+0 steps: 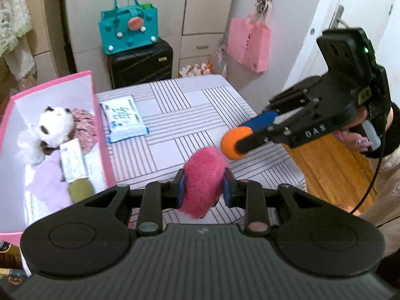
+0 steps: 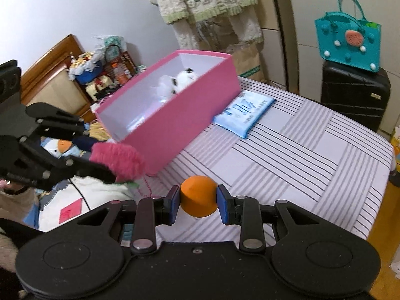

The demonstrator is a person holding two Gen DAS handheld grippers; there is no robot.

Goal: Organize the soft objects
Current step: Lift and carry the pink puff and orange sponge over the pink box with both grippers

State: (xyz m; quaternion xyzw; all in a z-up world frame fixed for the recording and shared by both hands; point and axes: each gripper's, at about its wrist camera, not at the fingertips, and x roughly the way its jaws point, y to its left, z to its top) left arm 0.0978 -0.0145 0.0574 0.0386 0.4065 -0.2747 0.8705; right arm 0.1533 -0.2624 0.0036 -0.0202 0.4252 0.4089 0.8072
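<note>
My left gripper (image 1: 203, 187) is shut on a fuzzy pink ball (image 1: 203, 175) and holds it above the striped table (image 1: 200, 105), just right of the pink box (image 1: 100, 130). My right gripper (image 2: 198, 201) is shut on an orange foam ball (image 2: 198, 196) above the table. The right gripper also shows in the left wrist view (image 1: 240, 142) with the orange ball (image 1: 233, 142). The left gripper with the pink ball (image 2: 120, 161) shows at the left of the right wrist view. The box holds a panda plush (image 1: 55, 125), a lilac soft toy (image 1: 47, 182) and tissue packs.
A blue tissue pack (image 1: 123, 118) lies on the table beside the box. A teal bag (image 1: 128, 25) stands on a black suitcase (image 1: 141, 62) behind the table. A pink paper bag (image 1: 248, 42) hangs on the wall. Clutter (image 2: 100, 75) lies left of the box.
</note>
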